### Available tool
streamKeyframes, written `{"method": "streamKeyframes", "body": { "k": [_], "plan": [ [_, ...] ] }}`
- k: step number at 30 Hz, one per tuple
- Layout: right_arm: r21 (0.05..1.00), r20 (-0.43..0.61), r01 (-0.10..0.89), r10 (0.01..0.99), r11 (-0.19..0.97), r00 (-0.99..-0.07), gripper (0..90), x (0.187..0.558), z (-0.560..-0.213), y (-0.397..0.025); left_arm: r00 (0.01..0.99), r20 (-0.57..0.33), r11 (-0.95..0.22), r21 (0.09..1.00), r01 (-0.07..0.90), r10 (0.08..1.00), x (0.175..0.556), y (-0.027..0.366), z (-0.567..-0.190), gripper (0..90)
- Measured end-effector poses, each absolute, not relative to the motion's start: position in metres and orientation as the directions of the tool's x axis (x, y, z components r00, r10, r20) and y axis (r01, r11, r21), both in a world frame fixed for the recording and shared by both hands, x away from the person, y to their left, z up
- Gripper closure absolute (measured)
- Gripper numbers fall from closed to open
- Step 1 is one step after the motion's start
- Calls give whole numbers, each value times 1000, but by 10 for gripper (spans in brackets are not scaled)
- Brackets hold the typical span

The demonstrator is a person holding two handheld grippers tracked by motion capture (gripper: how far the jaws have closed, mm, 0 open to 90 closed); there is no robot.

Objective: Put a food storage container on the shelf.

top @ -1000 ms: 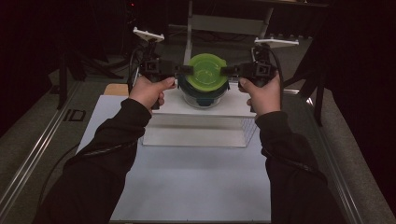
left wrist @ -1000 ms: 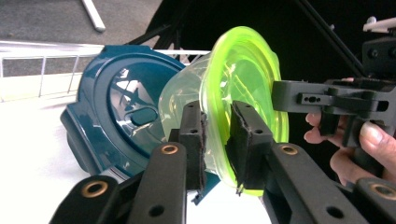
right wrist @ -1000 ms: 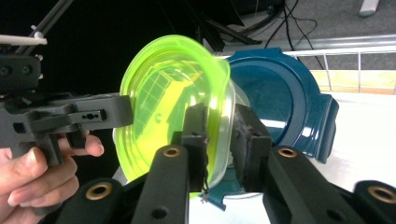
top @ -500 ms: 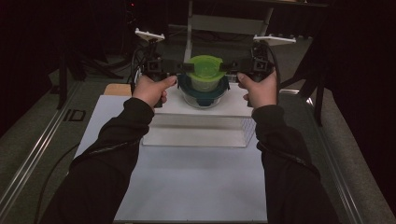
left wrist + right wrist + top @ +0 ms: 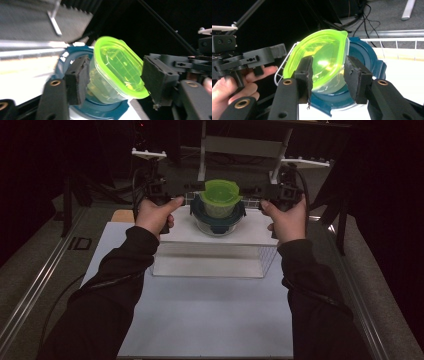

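While my left gripper (image 5: 112, 77) and right gripper (image 5: 328, 75) clamp the green-lidded tub (image 5: 220, 200) between them, it now hangs higher than before, lifted clear above the blue-rimmed glass bowl (image 5: 218, 222).

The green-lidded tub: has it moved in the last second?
Yes. The green-lidded tub, flanked by the left tool and right tool, has risen a little above the blue-rimmed bowl. The bowl stayed on the white shelf.

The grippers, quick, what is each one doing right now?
Left gripper: fingers closed on the green-lidded tub.
Right gripper: fingers closed on the same tub, above the blue-rimmed bowl.
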State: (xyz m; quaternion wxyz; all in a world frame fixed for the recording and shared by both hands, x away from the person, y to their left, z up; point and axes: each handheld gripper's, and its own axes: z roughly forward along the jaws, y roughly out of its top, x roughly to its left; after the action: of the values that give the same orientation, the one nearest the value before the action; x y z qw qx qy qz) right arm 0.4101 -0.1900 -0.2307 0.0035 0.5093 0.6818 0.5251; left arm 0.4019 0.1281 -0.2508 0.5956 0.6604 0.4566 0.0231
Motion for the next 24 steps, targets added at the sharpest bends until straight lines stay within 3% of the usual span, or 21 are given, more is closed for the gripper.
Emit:
{"method": "streamKeyframes", "body": {
  "k": [4,9,16,24],
  "plan": [
    [728,523,684,685,-48,-508,670,396,-238,-191,633,-434,114,869,481,641,381,135,-255,228],
    [711,510,703,671,24,-538,887,386,-260,-179,644,-329,79,920,385,691,348,135,-275,15],
    [703,510,710,666,41,-544,897,388,-280,-156,605,-221,62,960,273,765,307,138,-307,2],
    [692,529,721,659,29,-534,896,399,-287,-138,621,-166,4,967,254,766,288,134,-328,2]
  ]
}}
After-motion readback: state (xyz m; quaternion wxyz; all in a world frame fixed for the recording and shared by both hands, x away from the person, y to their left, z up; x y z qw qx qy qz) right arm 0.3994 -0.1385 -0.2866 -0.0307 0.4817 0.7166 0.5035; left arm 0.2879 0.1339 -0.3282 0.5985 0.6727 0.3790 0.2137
